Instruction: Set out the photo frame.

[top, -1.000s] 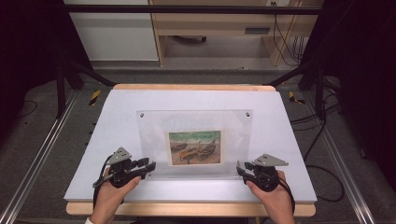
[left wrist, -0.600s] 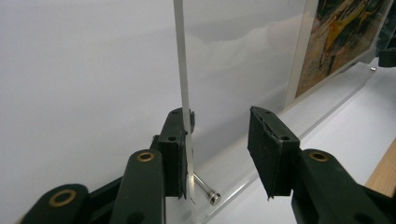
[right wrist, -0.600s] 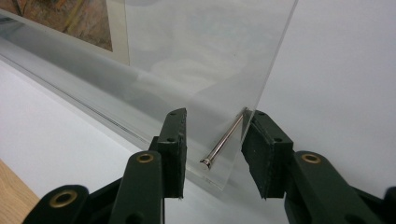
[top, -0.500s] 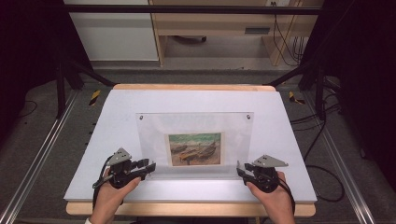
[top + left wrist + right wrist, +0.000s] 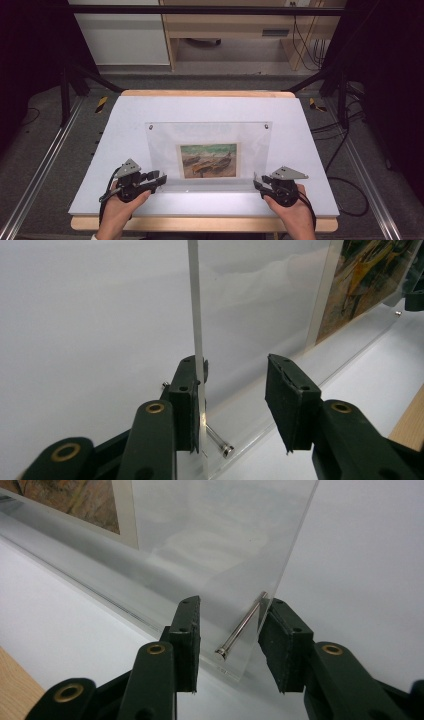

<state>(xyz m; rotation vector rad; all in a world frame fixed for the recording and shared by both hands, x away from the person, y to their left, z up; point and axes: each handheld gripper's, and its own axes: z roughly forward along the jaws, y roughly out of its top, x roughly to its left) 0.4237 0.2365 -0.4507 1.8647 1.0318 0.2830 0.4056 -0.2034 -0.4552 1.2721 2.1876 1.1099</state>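
Both grippers are seen at the near corners of a clear acrylic picture frame (image 5: 210,150). Left gripper (image 5: 159,178) is at the frame's near-left corner, right gripper (image 5: 256,182) at the near-right one, each held in one hand.

In the left gripper view, the jaws of the left gripper (image 5: 235,400) are parted: one pad is laid against the frame's upright panel (image 5: 196,315), the other stands clear of it, so no clamp is made. In the right gripper view, the jaws of the right gripper (image 5: 230,640) are parted too, with the panel's corner and a metal standoff pin (image 5: 241,626) between them; whether either pad touches the panel cannot be told.

Frame is located near the middle of the white table cover (image 5: 125,115), toward the person's edge. Long axis is run left to right across the table. In the gripper views the panel is seen standing on its long near edge; the printed face is turned toward the person.

Count: one frame, one print (image 5: 208,160) inside it (a painted scene in greens and browns), two fasteners at the upper corners, one pin at each lower corner. No legible brand or writing is found.
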